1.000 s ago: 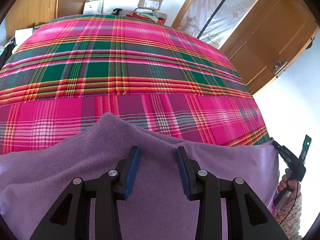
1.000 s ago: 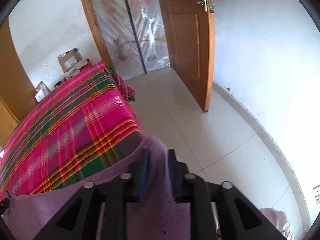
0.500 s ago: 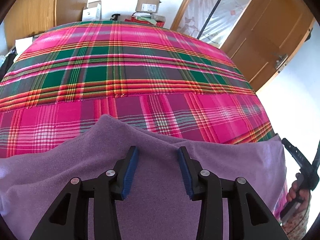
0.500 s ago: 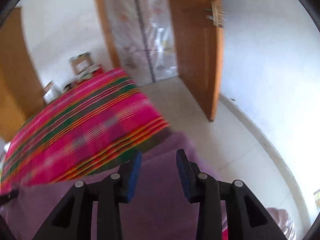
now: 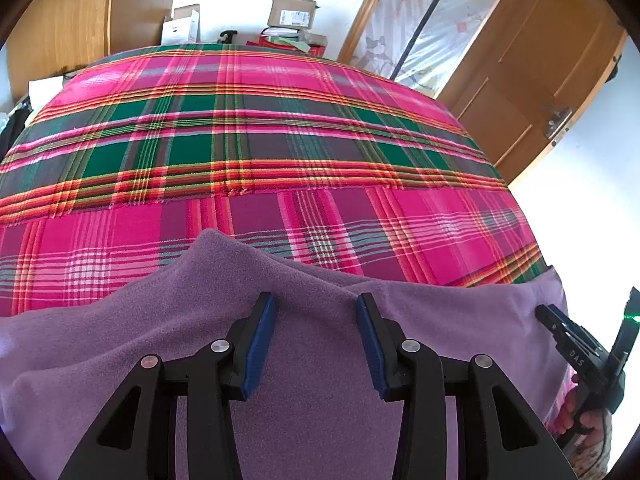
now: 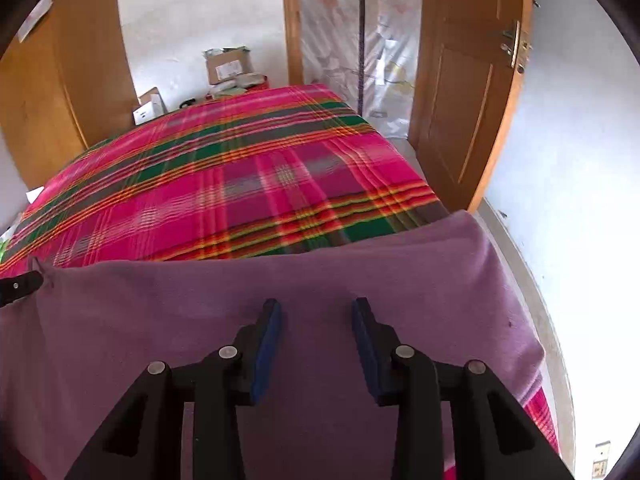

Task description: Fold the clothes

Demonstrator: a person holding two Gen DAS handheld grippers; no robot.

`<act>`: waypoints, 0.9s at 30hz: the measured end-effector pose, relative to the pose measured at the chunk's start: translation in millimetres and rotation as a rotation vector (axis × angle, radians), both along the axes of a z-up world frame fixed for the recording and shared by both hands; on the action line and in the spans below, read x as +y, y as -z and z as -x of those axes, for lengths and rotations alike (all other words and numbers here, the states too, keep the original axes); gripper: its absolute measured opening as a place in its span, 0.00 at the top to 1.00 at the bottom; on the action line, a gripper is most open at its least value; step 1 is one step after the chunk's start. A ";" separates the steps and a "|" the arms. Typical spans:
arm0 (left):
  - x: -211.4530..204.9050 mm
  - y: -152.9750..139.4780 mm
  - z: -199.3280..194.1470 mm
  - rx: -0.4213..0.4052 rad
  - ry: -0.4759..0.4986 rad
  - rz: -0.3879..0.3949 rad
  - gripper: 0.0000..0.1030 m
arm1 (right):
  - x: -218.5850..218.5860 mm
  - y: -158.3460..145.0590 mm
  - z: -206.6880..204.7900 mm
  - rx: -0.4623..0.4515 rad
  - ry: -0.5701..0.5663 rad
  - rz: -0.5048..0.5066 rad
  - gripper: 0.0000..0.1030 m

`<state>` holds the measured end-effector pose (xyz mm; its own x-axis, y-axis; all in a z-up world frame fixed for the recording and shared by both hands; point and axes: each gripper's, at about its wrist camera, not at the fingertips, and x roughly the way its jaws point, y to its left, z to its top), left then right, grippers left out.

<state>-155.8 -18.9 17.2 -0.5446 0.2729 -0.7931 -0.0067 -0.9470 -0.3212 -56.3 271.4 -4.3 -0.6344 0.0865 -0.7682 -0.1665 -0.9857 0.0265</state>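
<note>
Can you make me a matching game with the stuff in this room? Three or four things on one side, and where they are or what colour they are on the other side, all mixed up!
Things:
1. fleece garment
2. bedspread
3. cardboard box
4. door

Clues:
A. wooden, standing open, on the right
B. purple, lying at the near edge of the bed
C. pink and green plaid
D. brown, behind the far end of the bed

Pairs: 1-B, 2-C, 3-D, 4-A
</note>
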 end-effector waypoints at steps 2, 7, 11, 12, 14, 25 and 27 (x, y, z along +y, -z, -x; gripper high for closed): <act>-1.2 -0.8 -1.3 -0.006 0.000 -0.007 0.58 | 0.4 -1.0 -4.9 -0.001 0.023 0.000 0.64; -12.2 -3.5 -10.4 -0.037 -0.005 -0.046 0.57 | -19.8 -18.3 -23.8 0.042 -0.024 -0.004 0.64; -25.3 -6.9 -28.2 -0.032 -0.045 -0.048 0.57 | -54.2 -31.5 -33.3 0.096 -0.158 0.011 0.64; -29.0 -8.0 -35.5 -0.028 -0.055 -0.041 0.57 | -62.2 -32.0 -33.8 0.095 -0.179 0.004 0.64; -35.1 -9.7 -47.6 -0.019 -0.072 -0.023 0.57 | -78.3 -27.0 -34.9 0.068 -0.213 -0.009 0.64; -80.0 -6.7 -111.4 -0.019 -0.155 -0.035 0.57 | -104.0 -4.6 -56.9 -0.014 -0.192 -0.058 0.64; -87.7 -9.5 -123.5 -0.007 -0.174 -0.042 0.57 | -106.9 -8.2 -61.7 -0.004 -0.170 -0.051 0.64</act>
